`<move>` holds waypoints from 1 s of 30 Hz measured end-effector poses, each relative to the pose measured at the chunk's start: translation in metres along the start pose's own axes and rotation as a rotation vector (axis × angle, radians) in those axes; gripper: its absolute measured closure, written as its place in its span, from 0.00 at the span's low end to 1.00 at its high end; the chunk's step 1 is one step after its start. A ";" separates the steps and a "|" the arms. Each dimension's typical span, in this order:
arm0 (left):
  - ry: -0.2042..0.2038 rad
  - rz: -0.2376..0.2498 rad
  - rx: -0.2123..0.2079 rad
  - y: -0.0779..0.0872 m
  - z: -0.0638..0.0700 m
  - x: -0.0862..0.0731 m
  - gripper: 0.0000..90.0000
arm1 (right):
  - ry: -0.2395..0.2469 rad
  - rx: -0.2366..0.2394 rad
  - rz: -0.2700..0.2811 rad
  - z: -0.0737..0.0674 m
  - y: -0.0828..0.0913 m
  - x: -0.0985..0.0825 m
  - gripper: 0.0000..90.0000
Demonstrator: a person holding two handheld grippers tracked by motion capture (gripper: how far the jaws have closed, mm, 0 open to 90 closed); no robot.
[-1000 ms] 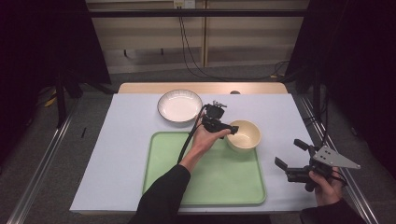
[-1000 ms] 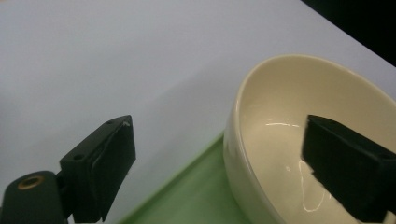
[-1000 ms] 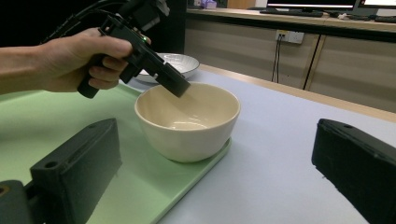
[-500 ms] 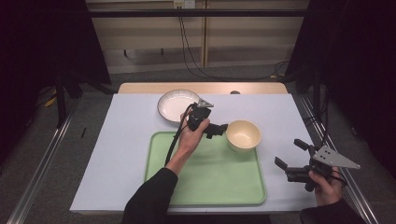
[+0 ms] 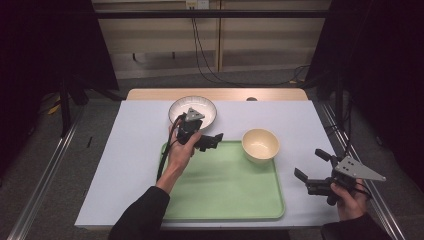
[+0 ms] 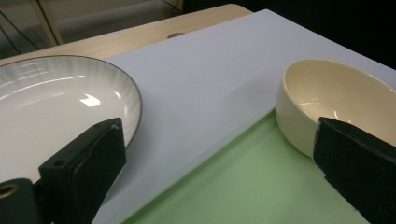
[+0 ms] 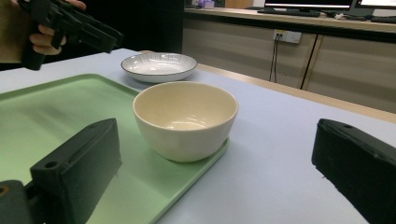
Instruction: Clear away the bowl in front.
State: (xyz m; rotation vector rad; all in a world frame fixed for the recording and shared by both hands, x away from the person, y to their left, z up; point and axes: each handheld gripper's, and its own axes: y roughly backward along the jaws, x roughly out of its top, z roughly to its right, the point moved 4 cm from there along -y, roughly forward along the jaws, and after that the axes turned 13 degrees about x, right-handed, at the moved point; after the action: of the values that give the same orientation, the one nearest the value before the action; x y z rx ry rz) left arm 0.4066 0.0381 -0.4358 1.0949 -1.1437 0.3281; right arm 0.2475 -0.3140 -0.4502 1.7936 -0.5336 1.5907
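Observation:
A cream bowl (image 5: 260, 145) stands upright on the far right corner of the green tray (image 5: 225, 195). A white ribbed plate (image 5: 192, 107) with a dark rim lies on the table just beyond the tray. My left gripper (image 5: 212, 141) hovers open over the tray's far edge, between plate and bowl, with nothing in its jaws. The left gripper view has the plate (image 6: 56, 107) on its left and the bowl (image 6: 336, 100) on its right. My right gripper (image 5: 310, 163) is open and empty near the table's right edge, facing the bowl (image 7: 187, 116).
The pale table cover (image 5: 135, 150) spreads left and right of the tray. A wooden strip (image 5: 220, 94) runs along the far edge. The person's left forearm (image 5: 150, 200) crosses the tray's near left corner. Cables hang down behind the table.
My left gripper has drawn back to the left, from the bowl's rim toward the plate. The bowl stays where it was on the tray. The right gripper has not moved.

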 end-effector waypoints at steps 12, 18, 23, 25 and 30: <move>0.030 0.087 0.086 0.044 -0.018 -0.004 0.03 | -0.002 0.002 -0.004 0.000 0.001 0.000 0.01; 0.028 0.095 0.072 0.062 -0.021 -0.010 0.02 | -0.012 -0.012 -0.001 0.001 0.001 -0.001 0.01; 0.060 0.102 0.123 0.074 -0.029 -0.022 0.02 | -0.012 -0.011 -0.009 0.000 0.000 -0.001 0.01; 0.066 0.105 0.123 0.079 -0.032 -0.026 0.02 | -0.006 -0.017 -0.001 0.000 0.001 -0.001 0.01; 0.072 0.105 0.175 0.093 -0.039 -0.035 0.03 | -0.005 -0.012 -0.014 0.000 0.001 -0.002 0.01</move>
State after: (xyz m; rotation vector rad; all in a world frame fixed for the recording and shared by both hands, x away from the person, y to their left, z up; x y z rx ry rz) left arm 0.3481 0.1251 -0.4166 1.1682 -1.1263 0.5545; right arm 0.2469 -0.3148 -0.4516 1.7894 -0.5313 1.5706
